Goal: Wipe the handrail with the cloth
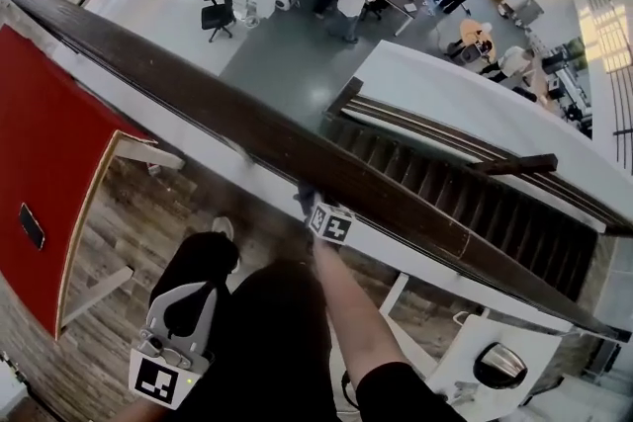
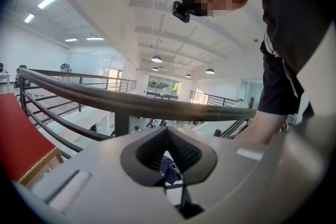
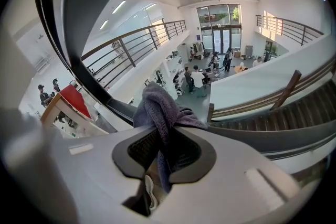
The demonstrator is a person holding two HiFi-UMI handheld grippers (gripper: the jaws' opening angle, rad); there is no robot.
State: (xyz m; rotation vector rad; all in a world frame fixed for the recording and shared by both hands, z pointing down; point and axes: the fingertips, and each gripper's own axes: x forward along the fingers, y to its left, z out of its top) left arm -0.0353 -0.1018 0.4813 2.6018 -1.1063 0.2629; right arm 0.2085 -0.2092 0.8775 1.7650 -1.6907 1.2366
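Holding the cloth [image 3: 157, 107] in my right tongs [image 3: 167, 153], I press it to the handrail [image 1: 198, 84]. These tongs are clenched on the cloth. A grey-purple fold goes down between the two jaws and the rest bunches out in front of them. In the head view my right arm reaches forward, and the bunch meets the near edge of the dark wooden rail, about the middle of the stretch that I can see. I judge that it touches there, though the contact is small and dark in that view.

My left tongs [image 1: 188, 306] hang low beside my leg, well apart from the rail. Their jaws are closed together and they carry nothing.

I think the wiping is under way and not finished. The cloth is taken up and brought to the rail, so that part is done. The rail runs long to both sides, up to the left past the red worktop [image 1: 40, 143] and down to the right above the staircase [image 1: 455, 203]. Its surface looks the same on each side of the cloth, so I cannot tell which part is wiped. What is left, in my judgement, is to slide the cloth along the remaining length.
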